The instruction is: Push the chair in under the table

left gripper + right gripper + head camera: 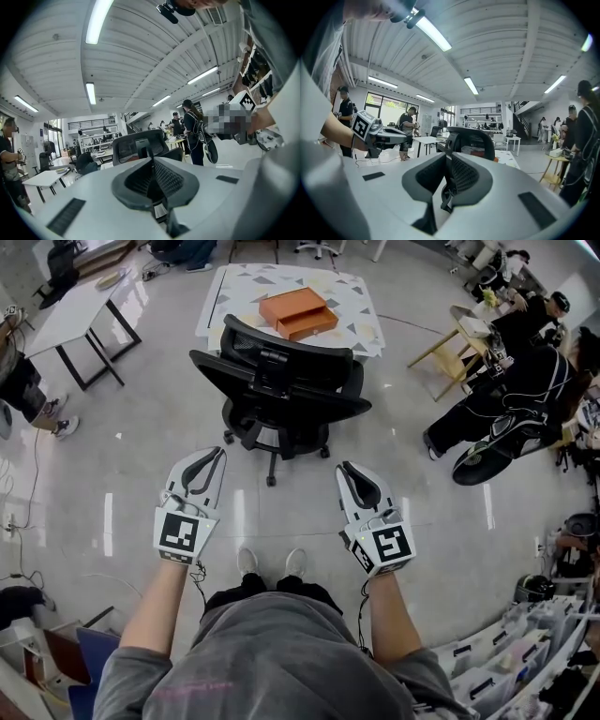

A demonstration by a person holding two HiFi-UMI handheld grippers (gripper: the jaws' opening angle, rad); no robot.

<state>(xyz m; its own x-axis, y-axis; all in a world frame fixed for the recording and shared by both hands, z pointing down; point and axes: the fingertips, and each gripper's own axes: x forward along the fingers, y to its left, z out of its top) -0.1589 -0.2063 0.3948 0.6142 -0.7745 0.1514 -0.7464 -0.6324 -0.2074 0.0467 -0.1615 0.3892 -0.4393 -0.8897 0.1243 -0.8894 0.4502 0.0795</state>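
**A:** Where does the job stand?

**B:** At the approach, I'd say. The chair [281, 381] stands on the floor [141, 456], out in front of the surface [234, 287] that carries the orange box [300, 312]. Its backrest faces the person and its seat points toward the surface. From the head view the seat does not look tucked under yet.

**A:** Is either gripper on it?

**B:** No. The left gripper [217, 454] and the right gripper [344, 467] are both short of the backrest, with open floor below them. On the left the jaws are together with nothing in them. On the right they are closed to a thin seam, also empty.

**A:** How are the arms set?

**B:** Both forearms reach forward side by side, about shoulder-width apart. The grippers point roughly level at the chair, with their marker cubes nearest the body. In each gripper's own view the backrest sits straight ahead, beyond the tips.

**A:** And next?

**B:** Probably step in and set both closed tips against the backrest, one on each side of its middle. Then push evenly so the wheels roll straight. An uneven push could swivel the seat rather than drive it under.
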